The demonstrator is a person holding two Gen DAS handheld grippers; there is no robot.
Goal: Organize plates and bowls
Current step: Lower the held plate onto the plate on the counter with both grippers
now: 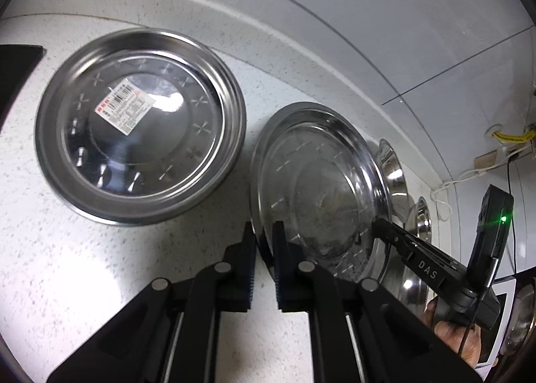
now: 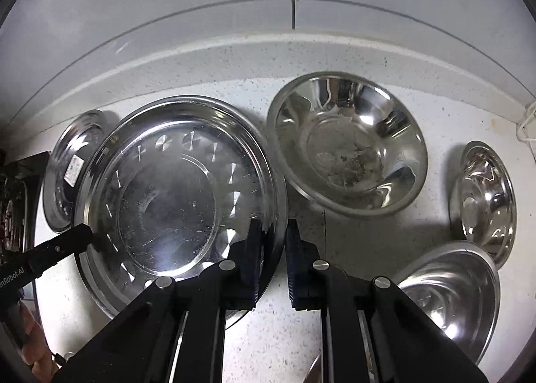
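both tools are on the same plate (image 2: 167, 195). our left tool (image 1: 264, 232) has its fingers nearly closed across the plate's near-left rim, and our right tool (image 2: 273, 232) straddles the opposite rim, one finger inside the plate and one outside. the right one stands a little wider, and we cannot tell for sure that its pads are pressing the metal yet.

the plate looks tilted, its right edge raised off the counter (image 2: 268, 332) in the left wrist view, so we judge the step in hand is lifting this plate with both tools. a second plate (image 1: 140, 145), the one with the price sticker (image 1: 124, 105), lies flat on the counter just to the left, close but not touching. that seems the likely place to stack ours.

to the right sit three bowls: a large one (image 2: 348, 145) near the wall, a small one (image 2: 482, 199) at the far right, and another (image 2: 452, 296) close to the right tool. they look untouched, so the task seems early.

next we'd want both grips firm, a level lift, then a carry left and a gentle set-down centred on the stickered plate. thin shiny steel could slip if the two tools don't move together.
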